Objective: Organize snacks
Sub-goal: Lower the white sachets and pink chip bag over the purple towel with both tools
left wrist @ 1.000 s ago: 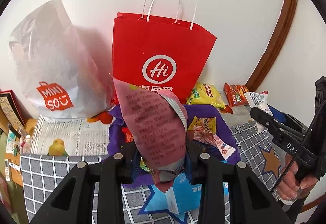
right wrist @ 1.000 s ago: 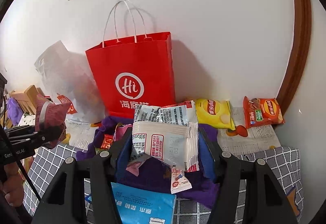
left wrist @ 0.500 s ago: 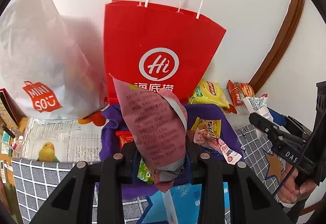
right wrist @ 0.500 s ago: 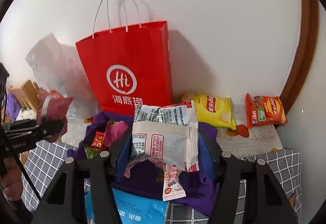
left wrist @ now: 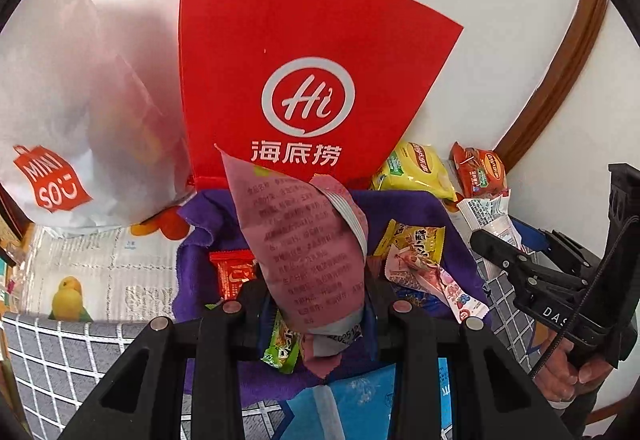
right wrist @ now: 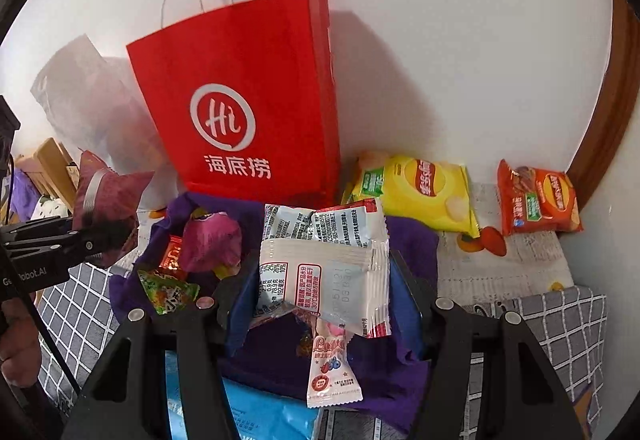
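Snacks: my left gripper (left wrist: 316, 304) pinching pink packet (left wrist: 308, 252), right gripper (right wrist: 320, 292) clamping white packet (right wrist: 332, 280), both over purple cloth (right wrist: 408, 240).

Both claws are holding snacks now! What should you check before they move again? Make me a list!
1. Left gripper jaws shut on the maroon snack packet: ok.
2. Right gripper jaws shut on the white snack packet: ok.
3. Only one packet in the right jaws: cannot tell; a second white wrapper sits just behind it.
4. Red paper bag standing upright against the wall: ok.
5. Red paper bag's mouth open enough for a drop: cannot tell, the top is not seen from above.
6. Loose snacks left on the purple cloth, such as the pink candy packet: not ok, several remain.
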The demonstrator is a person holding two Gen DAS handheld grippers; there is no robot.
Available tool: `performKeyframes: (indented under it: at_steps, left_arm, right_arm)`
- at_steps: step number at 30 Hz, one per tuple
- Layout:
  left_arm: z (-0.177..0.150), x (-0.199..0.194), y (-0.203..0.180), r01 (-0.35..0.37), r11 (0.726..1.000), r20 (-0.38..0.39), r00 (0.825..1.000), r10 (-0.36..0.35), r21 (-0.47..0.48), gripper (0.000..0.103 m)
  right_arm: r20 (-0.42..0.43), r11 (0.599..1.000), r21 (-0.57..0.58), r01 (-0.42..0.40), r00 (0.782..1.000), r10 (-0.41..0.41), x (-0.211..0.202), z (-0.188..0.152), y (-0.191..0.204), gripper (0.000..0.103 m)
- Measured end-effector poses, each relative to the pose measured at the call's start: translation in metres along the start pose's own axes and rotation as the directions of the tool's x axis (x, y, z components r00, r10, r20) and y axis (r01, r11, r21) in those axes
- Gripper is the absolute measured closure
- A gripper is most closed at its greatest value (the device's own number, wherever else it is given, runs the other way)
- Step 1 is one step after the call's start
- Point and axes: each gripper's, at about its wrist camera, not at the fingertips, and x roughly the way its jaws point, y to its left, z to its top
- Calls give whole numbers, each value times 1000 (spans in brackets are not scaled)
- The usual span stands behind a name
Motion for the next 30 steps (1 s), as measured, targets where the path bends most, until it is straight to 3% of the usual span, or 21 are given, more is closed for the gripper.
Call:
performKeyframes:
  at_steps: [30]
  left_arm:
    - [-8, 33, -5, 15, 999, -79, 997, -13, 29, 70]
  right_arm:
    - [-72, 998, -50, -34, 997, 30, 36, -15, 11, 43]
